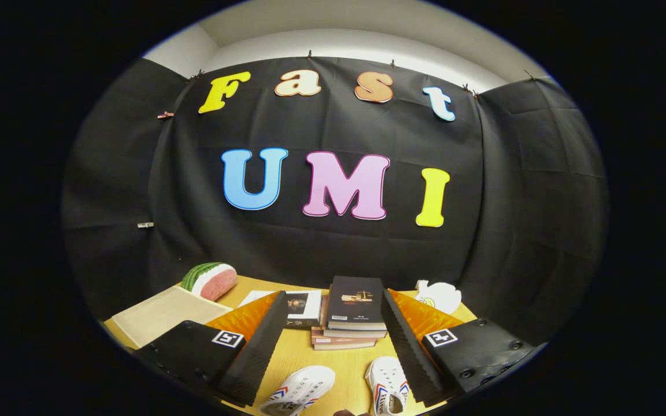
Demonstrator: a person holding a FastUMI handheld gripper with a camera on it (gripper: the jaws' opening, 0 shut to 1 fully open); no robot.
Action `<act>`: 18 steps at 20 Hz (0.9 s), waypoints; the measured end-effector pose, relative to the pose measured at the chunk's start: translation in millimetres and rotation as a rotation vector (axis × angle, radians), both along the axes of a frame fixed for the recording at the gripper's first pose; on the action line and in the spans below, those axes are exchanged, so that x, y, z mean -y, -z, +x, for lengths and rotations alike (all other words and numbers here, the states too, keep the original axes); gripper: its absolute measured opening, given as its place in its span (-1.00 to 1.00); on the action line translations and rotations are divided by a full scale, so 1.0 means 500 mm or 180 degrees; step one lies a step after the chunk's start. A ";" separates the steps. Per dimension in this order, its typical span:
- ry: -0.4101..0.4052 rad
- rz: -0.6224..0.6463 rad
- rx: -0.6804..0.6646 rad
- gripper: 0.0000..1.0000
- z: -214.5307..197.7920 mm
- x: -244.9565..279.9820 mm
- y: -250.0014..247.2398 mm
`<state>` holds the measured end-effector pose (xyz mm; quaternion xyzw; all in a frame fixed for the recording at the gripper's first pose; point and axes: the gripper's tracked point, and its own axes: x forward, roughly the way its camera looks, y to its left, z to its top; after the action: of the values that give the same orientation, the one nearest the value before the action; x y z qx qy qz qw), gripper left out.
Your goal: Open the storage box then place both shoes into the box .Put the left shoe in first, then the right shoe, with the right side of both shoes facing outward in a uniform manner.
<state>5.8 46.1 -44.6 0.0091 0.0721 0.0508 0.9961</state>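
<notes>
Shoes: 2 white sneakers with red and blue stripes on their sides are lying on the desk, the left shoe and the right shoe both sitting between my fingers, which I am holding spread wide with nothing in them. Beyond the fingers I am seeing a stack of books, a watermelon slice, a pale tray and a white figure.

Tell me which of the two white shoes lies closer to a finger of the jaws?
The right-hand shoe, its toe almost under the right finger. The other shoe sits farther from the left finger; the jaws stand open.
</notes>
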 end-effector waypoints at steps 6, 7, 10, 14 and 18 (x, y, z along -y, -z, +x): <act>-0.0338 -0.0004 -0.0375 0.94 0.001 -0.077 0.058; -0.0414 0.0043 -0.0446 0.95 0.001 -0.093 0.067; -0.0584 0.0187 -0.0765 0.95 -0.009 -0.138 0.107; -0.0872 0.0433 -0.1135 0.93 -0.033 -0.205 0.148; -0.1137 0.0708 -0.1673 0.95 -0.075 -0.276 0.210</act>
<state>-31.4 184.4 -149.7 0.1177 0.3210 0.2280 0.9116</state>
